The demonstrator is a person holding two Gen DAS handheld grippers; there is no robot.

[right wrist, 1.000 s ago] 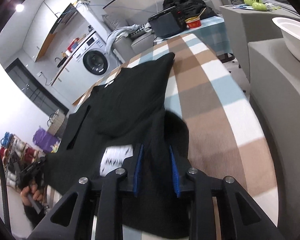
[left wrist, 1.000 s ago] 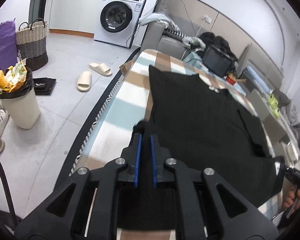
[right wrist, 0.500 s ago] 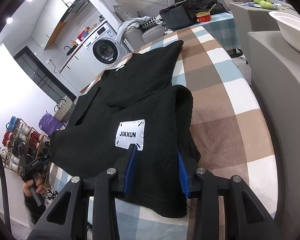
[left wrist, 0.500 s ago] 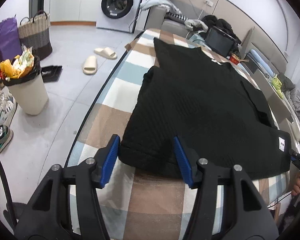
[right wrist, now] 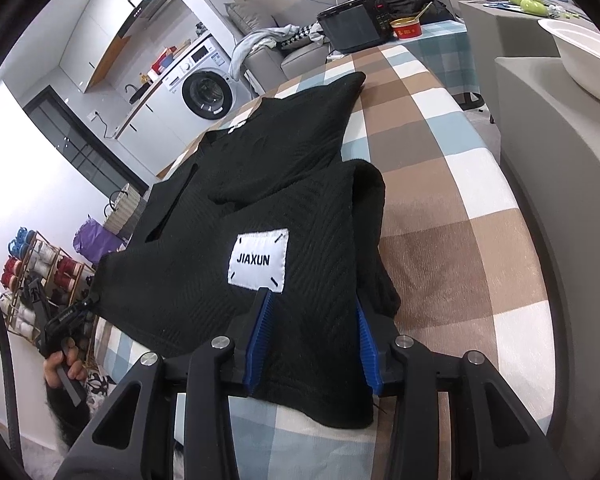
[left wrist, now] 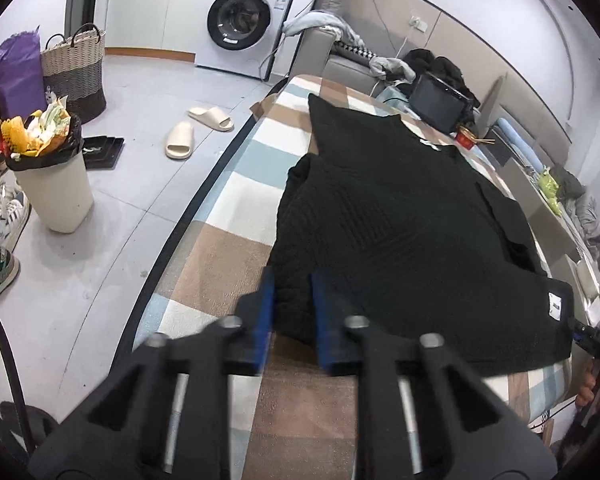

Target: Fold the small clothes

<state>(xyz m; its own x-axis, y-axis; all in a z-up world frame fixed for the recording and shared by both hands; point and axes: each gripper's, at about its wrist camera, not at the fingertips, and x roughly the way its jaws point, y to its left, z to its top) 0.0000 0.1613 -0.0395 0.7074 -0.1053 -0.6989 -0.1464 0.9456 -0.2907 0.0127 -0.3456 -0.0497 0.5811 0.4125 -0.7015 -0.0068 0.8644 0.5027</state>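
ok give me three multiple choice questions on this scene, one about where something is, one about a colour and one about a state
1. Where is the white JIAXUN patch?
A. on the black sweater, just beyond the right gripper
B. on the washing machine
C. on the floor by the slippers

2. What colour is the bag beside the woven basket?
A. green
B. purple
C. orange

3. What does the sweater hem show at the left gripper?
A. it lies between the blue pads
B. it hangs off the table
C. it lies far beyond the gripper

Answers:
1. A, the patch sits on the knit just ahead of the gripper.
2. B, a purple bag stands against the basket.
3. A, black knit fills the narrow gap while the jaws are closing.
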